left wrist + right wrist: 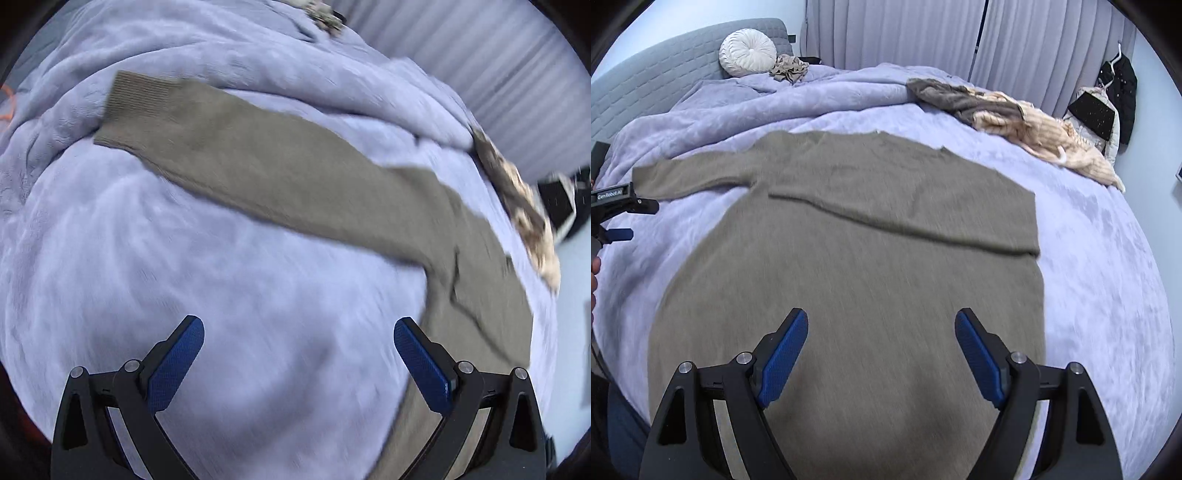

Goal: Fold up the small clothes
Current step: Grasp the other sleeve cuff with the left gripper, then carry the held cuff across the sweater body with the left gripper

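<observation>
With the brown sweater (pixel 849 266) spread flat on the lavender blanket (pixel 1108 277), its right sleeve already folded across the chest, both the left gripper (pixel 299 350) and right gripper (pixel 881 343) hover wide and empty, so folding the outstretched left sleeve (pixel 207 147) inward likely follows.

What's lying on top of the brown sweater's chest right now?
One sleeve is folded across the brown sweater, its cuff end near the opposite armpit. The other sleeve lies out on the lavender blanket. Whatever is beneath the sweater is covered.
</observation>
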A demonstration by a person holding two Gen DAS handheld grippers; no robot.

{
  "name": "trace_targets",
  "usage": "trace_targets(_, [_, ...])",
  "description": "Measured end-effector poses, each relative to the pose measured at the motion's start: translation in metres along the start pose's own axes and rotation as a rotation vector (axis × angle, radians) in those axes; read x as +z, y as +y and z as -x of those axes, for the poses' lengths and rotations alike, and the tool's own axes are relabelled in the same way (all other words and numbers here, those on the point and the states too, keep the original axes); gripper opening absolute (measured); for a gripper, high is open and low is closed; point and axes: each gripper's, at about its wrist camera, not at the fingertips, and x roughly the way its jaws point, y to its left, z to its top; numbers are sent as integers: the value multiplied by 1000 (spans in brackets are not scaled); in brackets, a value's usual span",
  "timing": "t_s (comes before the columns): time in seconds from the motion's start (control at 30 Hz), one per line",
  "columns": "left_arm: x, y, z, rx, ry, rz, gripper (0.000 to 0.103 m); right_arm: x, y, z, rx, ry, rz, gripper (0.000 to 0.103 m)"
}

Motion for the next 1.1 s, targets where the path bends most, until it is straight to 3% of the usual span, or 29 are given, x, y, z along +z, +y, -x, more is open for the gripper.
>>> trace_targets(0.17, [45, 44, -46, -10, -59, 112, 103, 30, 28, -10, 12, 9, 32, 84])
trace_targets(0.23, [61, 65, -68, -56, -60, 162, 103, 36, 35, -15, 13, 20, 43, 84])
trace_targets(0.43, [99, 83, -75, -148, -169, 196, 103, 45, 56, -37, -7, 75, 90, 84])
trace_targets(0.67, [126, 135, -86, -366, -259, 420, 101, 58, 71, -52, -13, 98, 112, 84])
trace_targets(0.7, [127, 134, -86, -371, -265, 423, 97, 61, 73, -55, -13, 101, 113, 84])
trace_targets(0.73, [127, 130, -86, -359, -274, 405, 80, 64, 75, -59, -16, 104, 116, 84])
trace_targets(0.77, [127, 128, -86, -349, -276, 382, 56, 68, 77, -63, -18, 105, 117, 84])
trace_targets(0.83, [125, 132, -88, -355, -260, 381, 35, 78, 82, -71, -10, 101, 121, 84])
trace_targets(0.9, [123, 138, -84, -355, -270, 389, 25, 97, 87, -83, -5, 84, 127, 84])
trace_targets(0.93, [124, 135, -83, -352, -279, 384, 15, 107, 88, -90, -7, 80, 123, 84])
trace_targets(1.1, [128, 108, -55, -261, -343, 297, 9, 171, 91, -146, -26, 107, 18, 84])
